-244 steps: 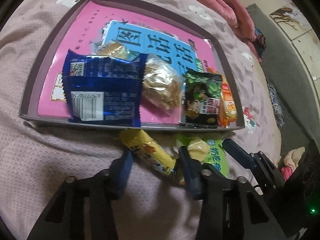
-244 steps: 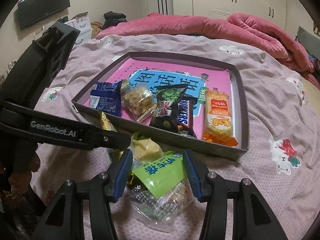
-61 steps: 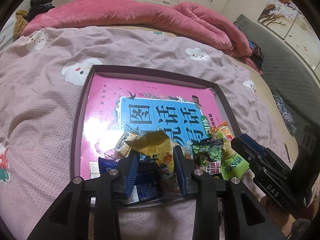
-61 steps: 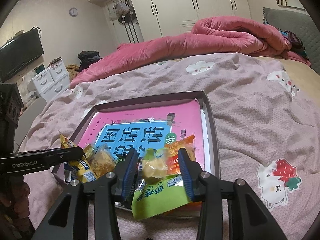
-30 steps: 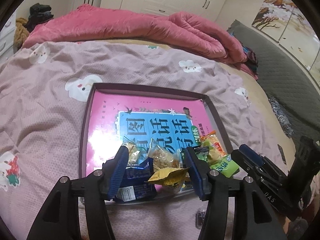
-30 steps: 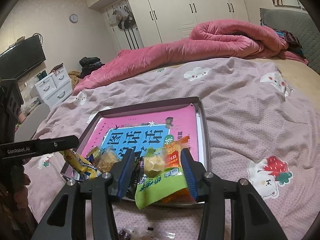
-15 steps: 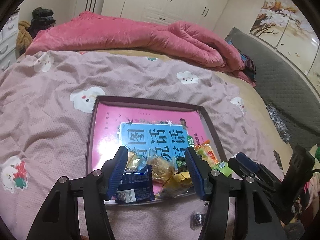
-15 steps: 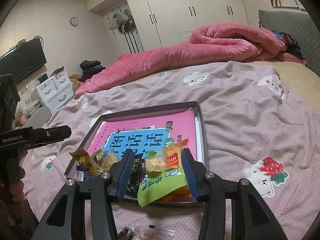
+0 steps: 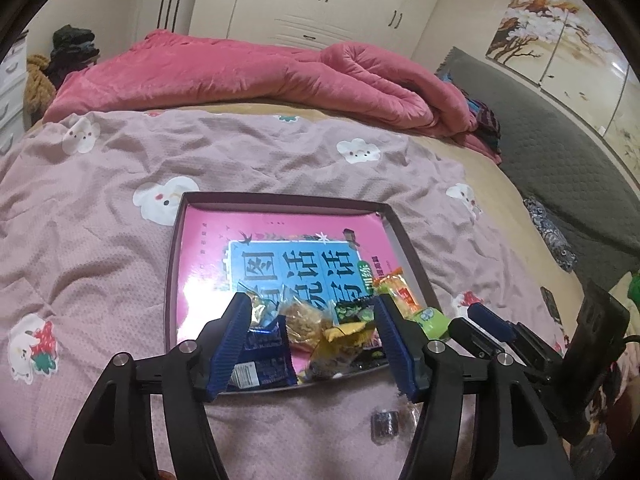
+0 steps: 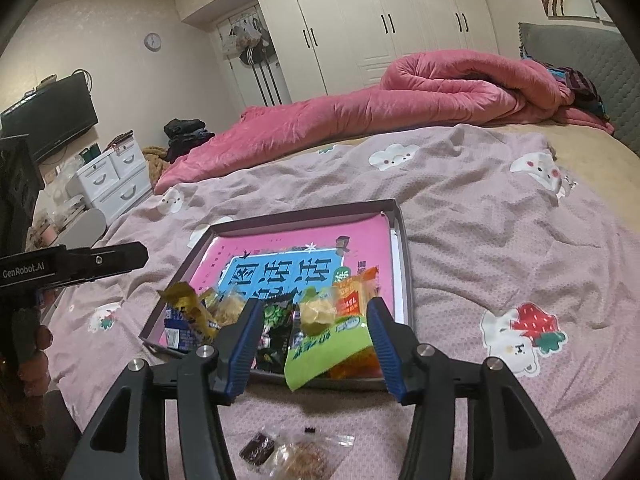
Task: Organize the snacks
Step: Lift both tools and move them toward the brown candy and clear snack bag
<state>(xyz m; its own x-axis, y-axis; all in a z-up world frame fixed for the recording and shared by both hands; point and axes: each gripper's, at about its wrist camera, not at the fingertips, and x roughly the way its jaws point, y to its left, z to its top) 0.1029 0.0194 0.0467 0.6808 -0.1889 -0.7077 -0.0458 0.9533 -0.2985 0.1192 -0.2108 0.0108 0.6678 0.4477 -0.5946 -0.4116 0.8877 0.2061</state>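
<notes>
Both tongs, left (image 9: 316, 336) and right (image 10: 316, 344), apart, empty; fingers hide part of snack pile (image 9: 320, 328) in tray (image 9: 280, 200).

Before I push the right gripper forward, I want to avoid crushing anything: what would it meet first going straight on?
Most likely the green snack packet, lying between the open jaws of the right gripper at the tray's near rim. Depth is uncertain, though.

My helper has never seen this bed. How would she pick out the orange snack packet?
Find the dark-rimmed tray with a pink book on the mauve bedspread. The snacks crowd its near end; the orange packet lies nearest the tray's right wall, the only orange wrapper, partly under a green packet.
</notes>
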